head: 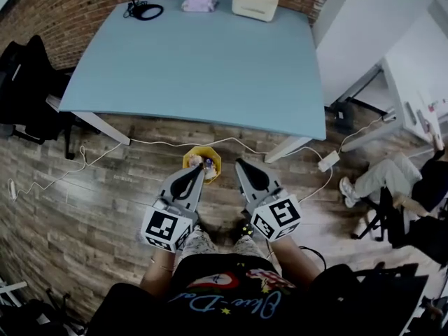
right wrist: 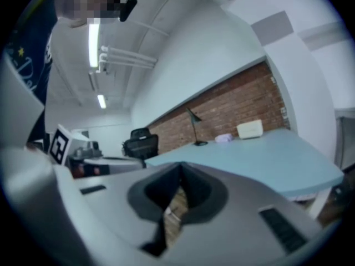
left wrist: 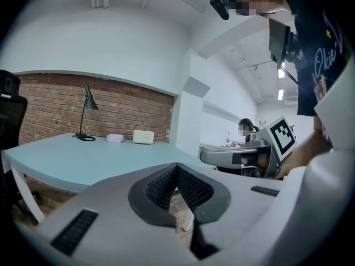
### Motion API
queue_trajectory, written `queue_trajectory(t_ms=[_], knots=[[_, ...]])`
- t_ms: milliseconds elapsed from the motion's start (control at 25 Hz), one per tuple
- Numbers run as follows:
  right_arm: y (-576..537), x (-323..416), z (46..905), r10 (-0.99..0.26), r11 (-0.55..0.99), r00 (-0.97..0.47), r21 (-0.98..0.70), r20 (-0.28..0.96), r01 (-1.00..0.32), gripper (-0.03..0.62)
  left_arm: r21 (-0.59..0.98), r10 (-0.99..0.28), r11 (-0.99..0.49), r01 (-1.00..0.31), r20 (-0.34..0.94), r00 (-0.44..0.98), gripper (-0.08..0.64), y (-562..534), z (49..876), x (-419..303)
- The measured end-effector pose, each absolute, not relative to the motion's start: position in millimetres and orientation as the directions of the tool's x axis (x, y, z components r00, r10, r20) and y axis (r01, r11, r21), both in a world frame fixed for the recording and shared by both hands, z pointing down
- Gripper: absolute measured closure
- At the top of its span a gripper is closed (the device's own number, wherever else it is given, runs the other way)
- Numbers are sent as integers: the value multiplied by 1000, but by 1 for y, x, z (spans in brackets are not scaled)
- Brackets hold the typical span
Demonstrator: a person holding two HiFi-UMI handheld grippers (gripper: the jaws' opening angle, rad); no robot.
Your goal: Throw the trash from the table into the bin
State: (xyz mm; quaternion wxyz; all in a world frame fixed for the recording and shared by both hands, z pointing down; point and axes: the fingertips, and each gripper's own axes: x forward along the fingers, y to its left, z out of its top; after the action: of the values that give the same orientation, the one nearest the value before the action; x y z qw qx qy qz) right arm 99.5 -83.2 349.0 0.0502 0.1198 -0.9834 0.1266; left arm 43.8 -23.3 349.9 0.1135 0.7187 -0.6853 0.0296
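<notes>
The smooth pale-blue tabletop [head: 210,61] fills the upper frame above a rough plank floor [head: 105,187]. Our left claw [head: 201,168] and right claw [head: 239,163] sit lower centre, both pinched shut on nothing. A rounded cream box [head: 255,3] rests at the far edge. The small faceted yellow bin [head: 189,157], centre frame, holds crumpled trash. We judge it light enough to tip if a claw clips it. The soft pink packet [head: 199,3], perhaps trash too, could slide away.

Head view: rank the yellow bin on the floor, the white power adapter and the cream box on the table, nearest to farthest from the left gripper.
1. Yellow bin, on the floor at the left gripper tips.
2. White power adapter, on the floor, off right.
3. Cream box, far edge of the table.
</notes>
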Motion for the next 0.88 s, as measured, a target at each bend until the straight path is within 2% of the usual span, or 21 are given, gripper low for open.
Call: queue_trajectory(t_ms=[400,880], knots=[[-71,125,295,-198,957,-979,-205,56,-205,586,101,-976,-171,-980,121,183,552,-34,308,77],[-67,145,275,-217,957,-976,-190,19,-217,586,90,-971,-198,-976,119,208,552,-34,296,89]])
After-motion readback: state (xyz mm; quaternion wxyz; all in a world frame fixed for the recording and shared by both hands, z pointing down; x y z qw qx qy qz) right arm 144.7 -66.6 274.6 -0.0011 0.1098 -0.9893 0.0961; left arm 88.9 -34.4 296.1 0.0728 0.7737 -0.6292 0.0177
